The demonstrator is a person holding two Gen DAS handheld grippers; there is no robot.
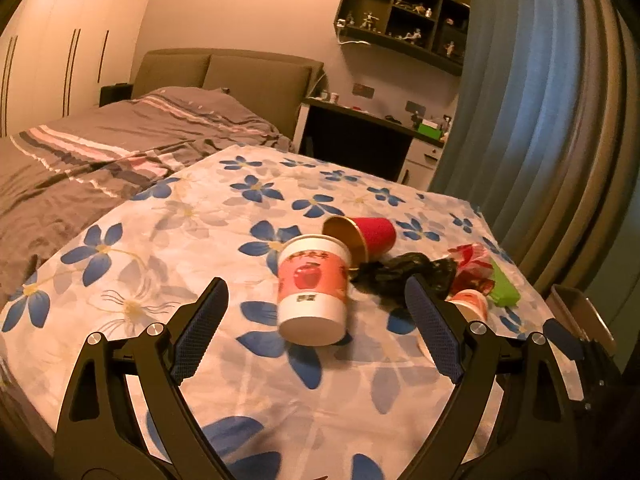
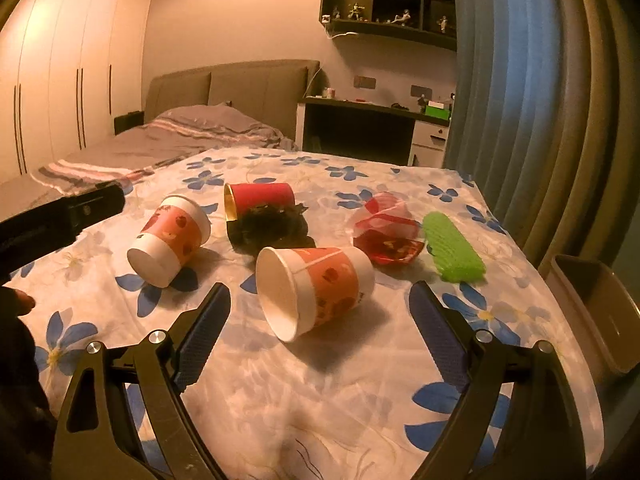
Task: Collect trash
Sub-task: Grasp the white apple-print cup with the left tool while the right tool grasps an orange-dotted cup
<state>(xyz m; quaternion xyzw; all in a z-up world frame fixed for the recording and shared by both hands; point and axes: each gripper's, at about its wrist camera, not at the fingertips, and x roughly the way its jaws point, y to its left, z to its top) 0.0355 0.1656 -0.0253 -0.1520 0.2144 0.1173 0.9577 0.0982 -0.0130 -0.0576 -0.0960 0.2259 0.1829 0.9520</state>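
Cups [image 2: 316,292], wrappers [image 2: 386,232] beside bin [image 2: 592,312].

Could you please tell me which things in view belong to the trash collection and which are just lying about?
Trash job: two apple cups, red cup, black bag, red wrapper, green packet, bin.

Lying about: bed, desk, figurine shelf, curtain.

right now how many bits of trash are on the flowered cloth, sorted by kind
apple-print paper cups lying on their sides: 2
red paper cup with gold inside, on its side: 1
crumpled black plastic bag: 1
red and white plastic wrapper: 1
green ridged plastic piece: 1
total: 6
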